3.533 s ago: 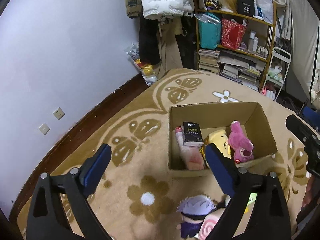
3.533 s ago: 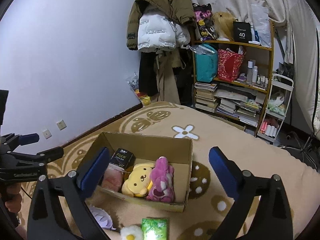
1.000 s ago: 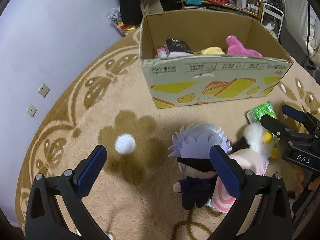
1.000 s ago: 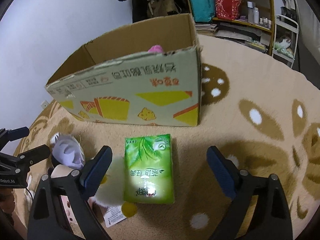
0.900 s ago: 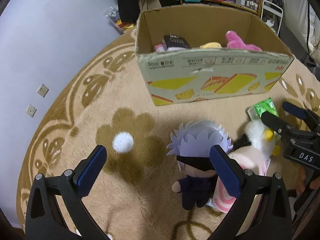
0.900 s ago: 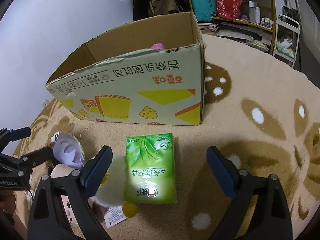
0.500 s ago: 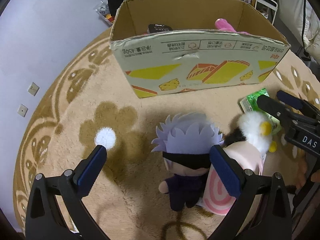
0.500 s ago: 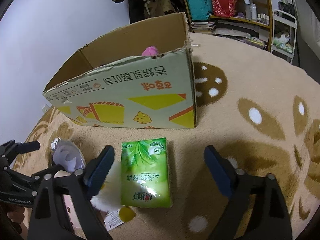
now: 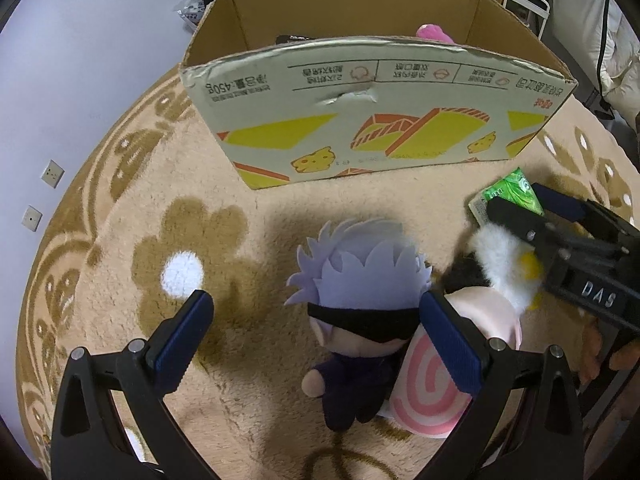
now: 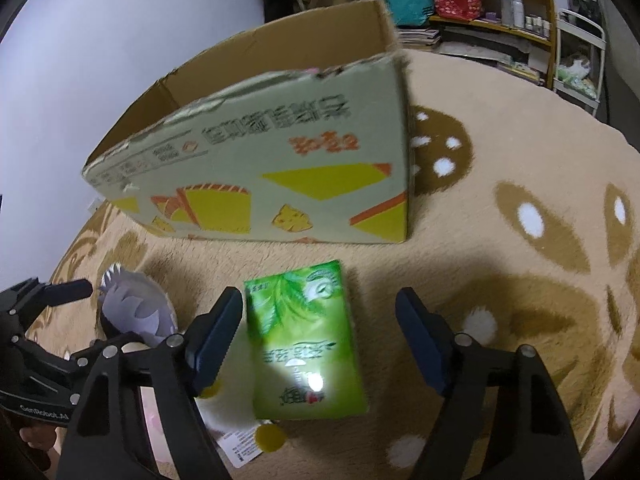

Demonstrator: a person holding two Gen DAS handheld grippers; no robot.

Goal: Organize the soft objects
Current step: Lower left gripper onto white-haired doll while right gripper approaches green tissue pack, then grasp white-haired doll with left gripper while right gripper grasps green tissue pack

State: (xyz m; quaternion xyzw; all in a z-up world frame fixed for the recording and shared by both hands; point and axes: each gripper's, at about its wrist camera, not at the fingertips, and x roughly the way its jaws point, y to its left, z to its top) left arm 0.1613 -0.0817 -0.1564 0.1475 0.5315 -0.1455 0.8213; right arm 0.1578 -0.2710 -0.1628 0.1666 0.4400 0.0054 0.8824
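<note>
The right gripper (image 10: 318,338) is closing around the green tissue pack (image 10: 304,340), not yet touching; light and squashy, best pinched across its long sides.

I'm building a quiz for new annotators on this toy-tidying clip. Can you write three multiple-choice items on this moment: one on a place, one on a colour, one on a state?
1. Where does the green tissue pack lie?
A. Inside the cardboard box
B. On the rug in front of the box
C. On the shelf

2. What colour is the hair of the blindfolded plush doll?
A. Pale lavender
B. Bright red
C. Black

3. How do the right tongs stand?
A. Clamped on the doll
B. Shut with nothing between them
C. Astride the tissue pack, not yet pressing it

Key: 1 B, the pack rests on the rug just before the cardboard box. 2 A, spiky lavender felt tops the doll's head. 3 C, the jaws are closing with the pack between them, and a gap shows on the right side.
</note>
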